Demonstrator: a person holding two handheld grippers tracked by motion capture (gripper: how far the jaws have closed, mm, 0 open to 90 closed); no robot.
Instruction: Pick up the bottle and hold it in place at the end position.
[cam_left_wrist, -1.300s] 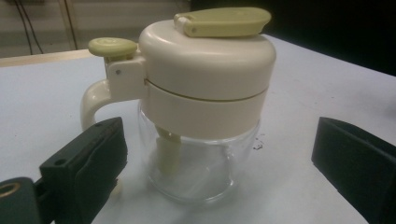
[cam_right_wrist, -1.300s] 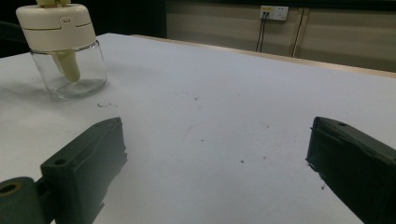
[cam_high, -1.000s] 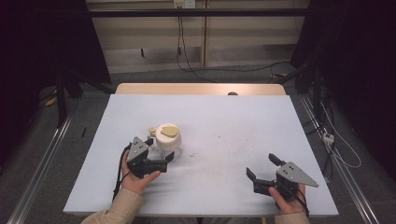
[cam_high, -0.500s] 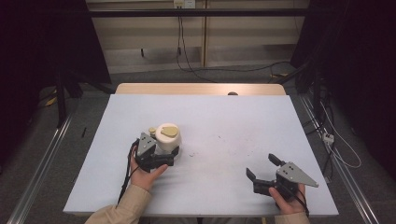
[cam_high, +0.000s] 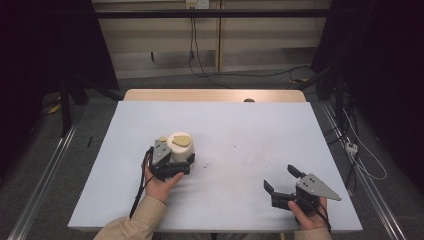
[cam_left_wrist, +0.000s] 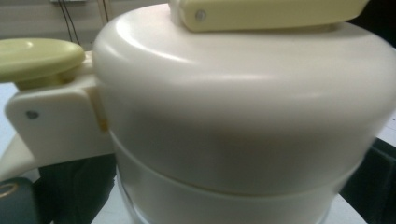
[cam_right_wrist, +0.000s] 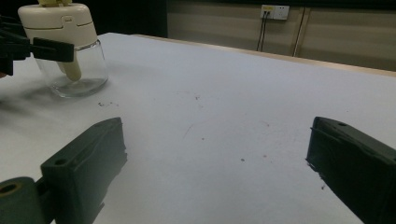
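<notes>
A glass jar (cam_high: 180, 148) with a cream lid and a pale yellow flip cap stands upright left of the table's middle. My left gripper (cam_high: 184, 163) reaches it from the near side. Its jaws sit on either side of the jar, close against the lid's lower rim, shut on it. Seen close in the left gripper view, the jar's cream lid (cam_left_wrist: 243, 107) has a yellow tab at its left. My right gripper (cam_high: 281, 181) rests open near the front right edge with nothing between its jaws. The right gripper view has the jar (cam_right_wrist: 70, 51) far off at upper left.
The pale blue table top (cam_high: 250, 130) carries a few small dark specks near its middle. A wooden strip (cam_high: 215, 95) runs along the far edge. Cables lie on the floor behind and to the right of the table.
My left gripper has moved up and right from beside the jar until its jaws are around it. The jar has stayed in place. The right gripper has not moved.
</notes>
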